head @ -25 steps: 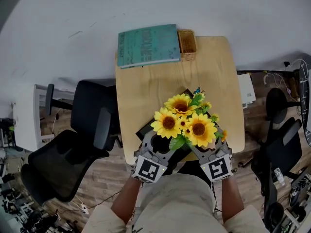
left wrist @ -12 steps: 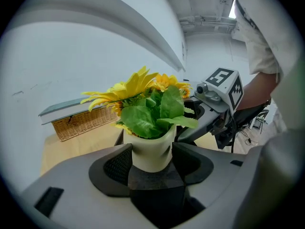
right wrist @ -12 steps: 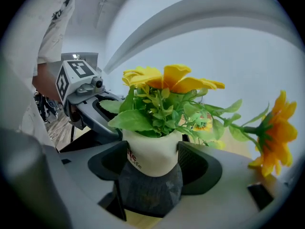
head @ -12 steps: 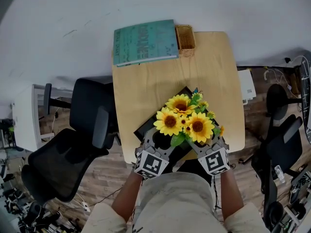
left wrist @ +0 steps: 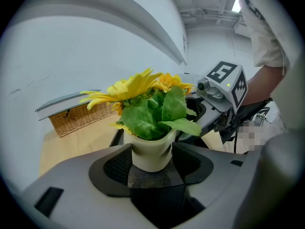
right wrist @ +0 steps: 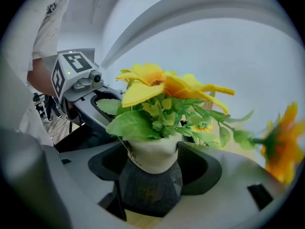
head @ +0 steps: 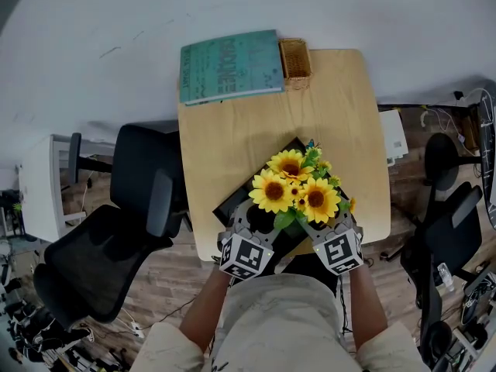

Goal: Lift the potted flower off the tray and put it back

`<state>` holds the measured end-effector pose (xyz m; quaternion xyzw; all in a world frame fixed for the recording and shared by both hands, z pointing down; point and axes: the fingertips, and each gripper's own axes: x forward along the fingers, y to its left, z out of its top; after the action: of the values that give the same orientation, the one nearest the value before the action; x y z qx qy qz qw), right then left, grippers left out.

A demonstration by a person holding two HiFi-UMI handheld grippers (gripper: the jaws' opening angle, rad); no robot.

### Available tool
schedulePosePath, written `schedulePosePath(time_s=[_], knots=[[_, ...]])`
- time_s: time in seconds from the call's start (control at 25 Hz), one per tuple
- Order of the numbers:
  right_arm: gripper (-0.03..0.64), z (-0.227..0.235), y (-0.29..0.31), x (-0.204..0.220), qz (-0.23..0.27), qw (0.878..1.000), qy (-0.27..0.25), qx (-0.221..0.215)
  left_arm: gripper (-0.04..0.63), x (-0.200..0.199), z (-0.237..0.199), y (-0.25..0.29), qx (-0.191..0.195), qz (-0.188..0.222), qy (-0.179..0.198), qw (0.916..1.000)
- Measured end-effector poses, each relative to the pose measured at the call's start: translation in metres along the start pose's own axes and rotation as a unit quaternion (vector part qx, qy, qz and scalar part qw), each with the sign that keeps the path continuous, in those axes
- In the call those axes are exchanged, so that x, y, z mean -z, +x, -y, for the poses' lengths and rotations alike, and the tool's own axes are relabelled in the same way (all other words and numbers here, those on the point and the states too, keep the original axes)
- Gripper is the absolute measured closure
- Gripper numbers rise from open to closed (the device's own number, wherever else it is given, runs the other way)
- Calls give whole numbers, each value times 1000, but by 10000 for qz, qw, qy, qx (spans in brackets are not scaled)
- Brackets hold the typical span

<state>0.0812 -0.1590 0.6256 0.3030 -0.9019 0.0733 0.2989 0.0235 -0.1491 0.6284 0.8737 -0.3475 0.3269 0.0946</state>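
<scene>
The potted flower (head: 295, 189) is a bunch of yellow sunflowers with green leaves in a pot that is white above and dark grey below. It is over the black tray (head: 232, 201) near the table's front edge. My left gripper (head: 260, 222) and right gripper (head: 322, 223) clamp the pot from opposite sides. In the left gripper view the pot (left wrist: 151, 152) sits between the pads of the left gripper (left wrist: 151, 163). The right gripper view shows the pot (right wrist: 152, 152) pinched by the right gripper (right wrist: 153, 168). Whether the pot touches the tray I cannot tell.
A teal book (head: 230, 64) and a small wicker basket (head: 295, 62) lie at the far edge of the wooden table (head: 232, 130). A black office chair (head: 132, 208) stands to the left, and another chair (head: 446, 231) to the right.
Both marker cubes have drawn closer together and slightly forward. The flowers look a little smaller in the head view. Both grippers keep their hold on the pot.
</scene>
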Motion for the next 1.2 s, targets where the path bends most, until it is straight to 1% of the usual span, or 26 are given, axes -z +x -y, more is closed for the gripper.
schedulePosePath(time_s=[0.24,0.8,1.0,1.2], knots=[[270,-1,3,-1,3,9999,138,51,325,-1,-3,0,-31,-15,-39,10000],[270,-1,3,0,7,9999,137,57,325,0,-2,1,-58,-13,-6,10000],[270,-2,4,0,-9,9997,222,32,325,0,-3,1,-95,32,-14,9999],[270,-4,3,4,-76,9996,262,9,324,4,-5,-1,-149,39,-130,9998]])
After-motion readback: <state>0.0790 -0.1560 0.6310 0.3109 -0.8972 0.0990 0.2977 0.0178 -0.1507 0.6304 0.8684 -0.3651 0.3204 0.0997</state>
